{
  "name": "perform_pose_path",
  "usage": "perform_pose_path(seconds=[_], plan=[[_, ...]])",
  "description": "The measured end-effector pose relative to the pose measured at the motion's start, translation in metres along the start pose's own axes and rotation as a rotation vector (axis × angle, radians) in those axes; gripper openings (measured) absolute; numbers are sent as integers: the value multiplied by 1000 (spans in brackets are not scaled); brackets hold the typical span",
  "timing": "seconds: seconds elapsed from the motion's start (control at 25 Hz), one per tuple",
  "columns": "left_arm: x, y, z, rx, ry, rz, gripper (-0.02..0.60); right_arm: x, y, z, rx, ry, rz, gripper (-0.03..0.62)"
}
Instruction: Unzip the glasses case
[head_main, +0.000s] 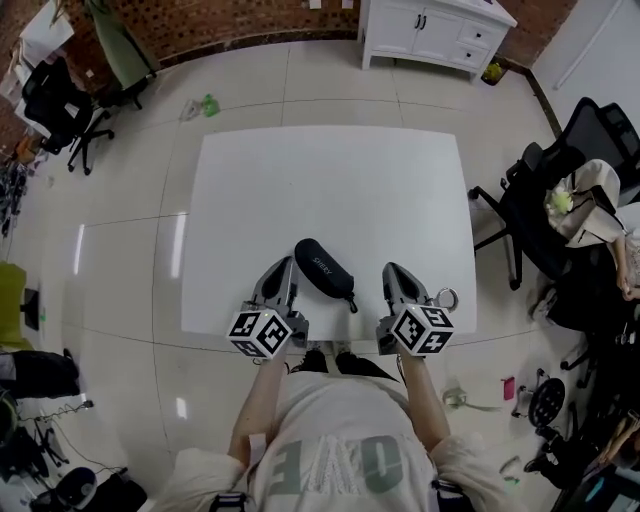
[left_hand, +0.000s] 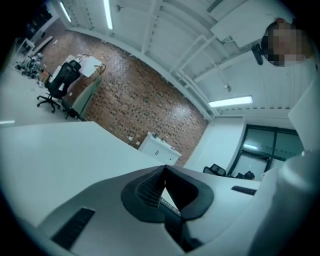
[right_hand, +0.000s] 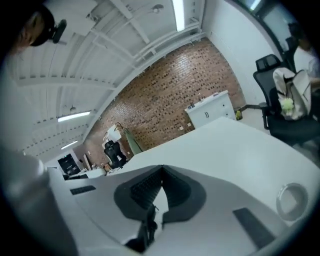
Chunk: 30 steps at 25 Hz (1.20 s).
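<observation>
Room: tiled floor, brick wall (head_main: 250, 25), white cabinet (head_main: 435, 30) at the far side.
Bench (head_main: 330, 180): white, bare except for the case.
Case (head_main: 322, 268): black, lying slantwise near the front edge, between the two claws.
Left claw (head_main: 280, 265): tips pressed together, holding nothing, just left of the case.
Right claw (head_main: 392, 268): tips pressed together, holding nothing, near the case's right end.

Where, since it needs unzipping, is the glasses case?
Head view: the glasses case lies on the white table by its near edge, between the left gripper and right gripper.
</observation>
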<state>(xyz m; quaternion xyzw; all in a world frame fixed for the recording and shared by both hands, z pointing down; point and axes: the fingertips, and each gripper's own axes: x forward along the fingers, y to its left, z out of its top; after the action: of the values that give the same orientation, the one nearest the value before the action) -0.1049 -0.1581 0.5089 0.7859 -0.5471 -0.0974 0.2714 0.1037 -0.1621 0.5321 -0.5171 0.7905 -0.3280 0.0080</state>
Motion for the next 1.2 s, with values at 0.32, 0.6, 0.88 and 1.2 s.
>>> perform_pose_path(seconds=[0.32, 0.6, 0.88, 1.2], plan=[[-81, -39, 20, 21, -114, -82, 2, -91, 42, -11, -3, -93, 57, -2], [-248, -83, -26, 43, -130, -197, 2, -232, 115, -98, -44, -186, 64, -2], [-435, -81, -7, 92, -226, -80, 2, -384, 220, -149, -201, -190, 172, -2], [-696, -167, -64, 171, -346, -138, 2, -582, 314, -281, -212, -249, 237, -2]])
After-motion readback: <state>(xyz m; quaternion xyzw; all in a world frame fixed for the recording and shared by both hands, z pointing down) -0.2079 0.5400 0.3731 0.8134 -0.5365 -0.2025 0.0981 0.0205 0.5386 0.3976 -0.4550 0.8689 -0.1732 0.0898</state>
